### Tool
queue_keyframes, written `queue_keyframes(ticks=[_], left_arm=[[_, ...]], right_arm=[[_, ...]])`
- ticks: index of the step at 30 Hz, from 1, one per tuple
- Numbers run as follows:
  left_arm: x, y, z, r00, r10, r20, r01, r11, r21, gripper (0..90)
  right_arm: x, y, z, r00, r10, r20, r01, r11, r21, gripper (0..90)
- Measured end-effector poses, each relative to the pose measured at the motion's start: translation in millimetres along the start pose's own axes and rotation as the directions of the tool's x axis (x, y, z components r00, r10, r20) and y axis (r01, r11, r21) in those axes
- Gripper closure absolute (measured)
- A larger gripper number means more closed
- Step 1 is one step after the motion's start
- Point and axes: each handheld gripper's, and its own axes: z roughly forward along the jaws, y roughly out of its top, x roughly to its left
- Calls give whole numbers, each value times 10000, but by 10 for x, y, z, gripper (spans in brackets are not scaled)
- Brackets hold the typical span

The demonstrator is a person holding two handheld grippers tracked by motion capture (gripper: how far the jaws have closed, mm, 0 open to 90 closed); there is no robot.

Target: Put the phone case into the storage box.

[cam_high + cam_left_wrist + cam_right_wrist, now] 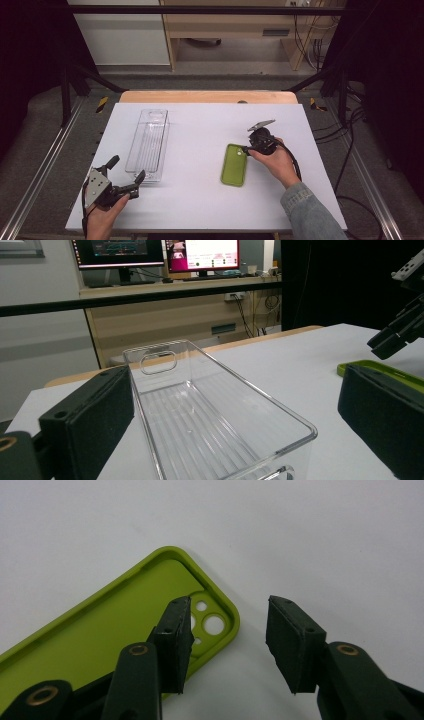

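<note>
A lime-green phone case [234,165] lies open side up on the white table [200,205], right of centre. My right gripper [246,149] hovers at its camera-hole corner, jaws apart. In the right gripper view the gripper [230,602] straddles that corner of the case [100,625]: one jaw is over the inside and the other over bare table, and neither pad presses the rim. My left gripper [129,167] rests open at the near end of a clear plastic bin [148,142]. The bin [200,405] is empty and runs away between the left gripper's [235,390] jaws.
The case's edge [380,369] and the right gripper [400,330] appear at the right of the left gripper view. Beyond the table stand a wooden desk [230,25] and two monitors [200,254]. Cables [350,150] trail off the right edge.
</note>
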Motion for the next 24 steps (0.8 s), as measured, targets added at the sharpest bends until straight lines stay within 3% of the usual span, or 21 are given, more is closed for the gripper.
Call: queue_keyframes(ticks=[16, 24], left_arm=[[-1, -3, 9, 10000, 12, 23, -12, 10000, 25, 9], [-2, -4, 8, 10000, 21, 42, -21, 10000, 41, 9]], right_arm=[[-96, -36, 182, 9980, 610, -166, -609, 9981, 73, 599], [-82, -42, 215, 9980, 575, -247, -572, 9983, 124, 621]])
